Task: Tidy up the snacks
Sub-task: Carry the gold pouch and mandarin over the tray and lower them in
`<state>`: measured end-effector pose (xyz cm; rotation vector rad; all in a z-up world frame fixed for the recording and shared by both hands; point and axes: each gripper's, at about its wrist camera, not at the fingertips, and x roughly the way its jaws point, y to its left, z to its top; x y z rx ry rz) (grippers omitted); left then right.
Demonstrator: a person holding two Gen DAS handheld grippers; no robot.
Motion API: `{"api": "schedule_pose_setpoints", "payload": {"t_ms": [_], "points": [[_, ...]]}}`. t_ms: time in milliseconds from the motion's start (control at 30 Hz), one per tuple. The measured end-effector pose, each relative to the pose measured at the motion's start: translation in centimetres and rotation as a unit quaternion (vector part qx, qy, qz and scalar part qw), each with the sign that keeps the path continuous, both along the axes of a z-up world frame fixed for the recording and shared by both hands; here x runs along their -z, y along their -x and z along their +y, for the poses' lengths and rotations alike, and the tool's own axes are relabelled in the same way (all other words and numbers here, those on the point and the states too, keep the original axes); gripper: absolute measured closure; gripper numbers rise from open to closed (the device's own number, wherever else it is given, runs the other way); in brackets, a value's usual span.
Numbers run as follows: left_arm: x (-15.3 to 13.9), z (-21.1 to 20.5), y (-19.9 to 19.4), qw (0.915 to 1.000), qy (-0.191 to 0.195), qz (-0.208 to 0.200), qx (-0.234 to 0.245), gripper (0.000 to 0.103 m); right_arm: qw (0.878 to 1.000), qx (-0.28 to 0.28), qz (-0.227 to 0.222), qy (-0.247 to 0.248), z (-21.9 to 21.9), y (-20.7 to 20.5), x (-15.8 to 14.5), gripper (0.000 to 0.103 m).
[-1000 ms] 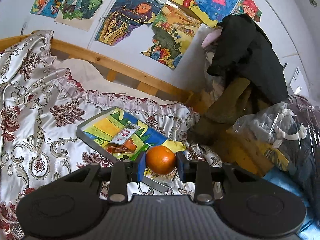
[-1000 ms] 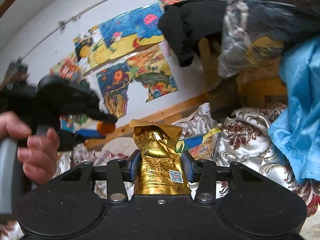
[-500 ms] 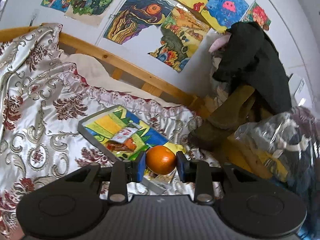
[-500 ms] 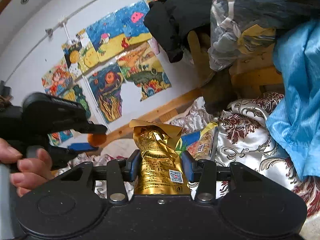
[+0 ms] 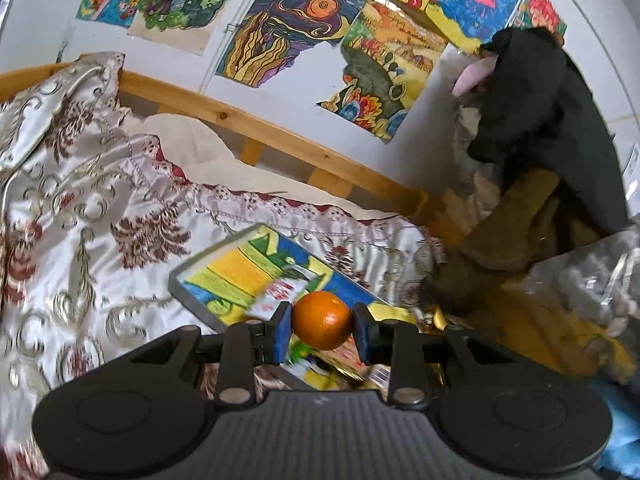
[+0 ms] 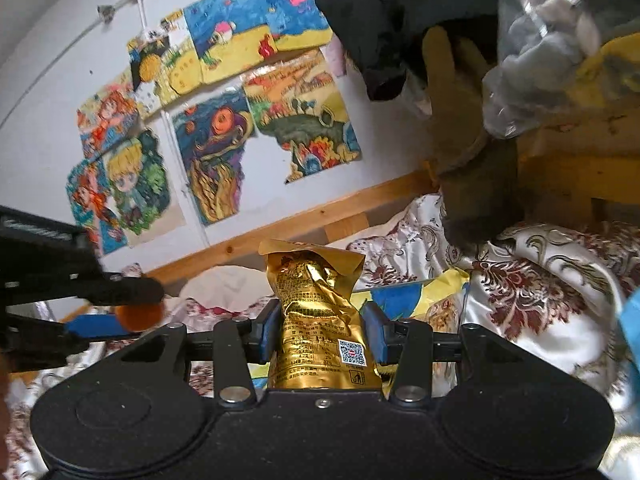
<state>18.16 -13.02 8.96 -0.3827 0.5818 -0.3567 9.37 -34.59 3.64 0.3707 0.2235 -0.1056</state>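
My left gripper is shut on an orange and holds it above the near end of a grey tray with a colourful drawing in it, lying on the bed. A red-and-white snack packet lies in the tray just behind the orange. My right gripper is shut on a gold foil snack bag, held upright above the bed. In the right wrist view the left gripper with the orange is at the left edge.
A silver floral bedspread covers the bed. A wooden rail runs along the wall with drawings. Dark clothes, a clear plastic bag and blue cloth pile up at the right.
The left gripper with the orange has moved forward over the tray. In the right wrist view the left gripper has slid lower and further left. The gold bag stays gripped.
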Motion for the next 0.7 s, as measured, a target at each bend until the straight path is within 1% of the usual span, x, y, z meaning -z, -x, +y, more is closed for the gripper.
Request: {"api": "schedule_pose_setpoints", "payload": {"t_ms": [67, 200, 300, 367, 467, 567, 633, 700], "points": [[0.8, -0.3, -1.8, 1.0, -0.005, 0.0, -0.001, 0.068, 1.0, -0.001, -0.002, 0.004, -0.3, -1.8, 0.6, 0.057], [2.8, -1.1, -6.1, 0.9998, -0.016, 0.004, -0.006, 0.068, 0.999, -0.008, -0.004, 0.031, -0.8, -5.5, 2.0, 0.057], [4.3, -1.3, -9.0, 0.9996, -0.028, 0.003, -0.006, 0.068, 1.0, -0.008, 0.003, 0.029, -1.5, -8.2, 3.4, 0.057], [5.2, -1.6, -10.8, 0.9993, -0.036, 0.001, -0.006, 0.068, 0.999, -0.006, 0.009, 0.037, -1.8, -9.8, 4.1, 0.057], [6.6, -2.0, -13.1, 0.9985, -0.054, 0.001, -0.004, 0.068, 0.999, -0.003, 0.012, 0.043, -2.6, -11.8, 4.8, 0.056], [8.1, -2.5, -15.1, 0.9974, -0.071, 0.011, -0.003, 0.068, 0.998, 0.012, 0.015, 0.059, -3.4, -13.2, 5.6, 0.056], [9.1, -2.7, -16.1, 0.9972, -0.072, 0.019, -0.005, 0.068, 0.998, 0.015, 0.022, 0.058, -3.9, -14.1, 6.0, 0.056], [10.3, -2.7, -16.8, 0.9974, -0.068, 0.021, -0.008, 0.068, 0.999, 0.007, 0.033, 0.04, -4.2, -15.2, 6.4, 0.056]]}}
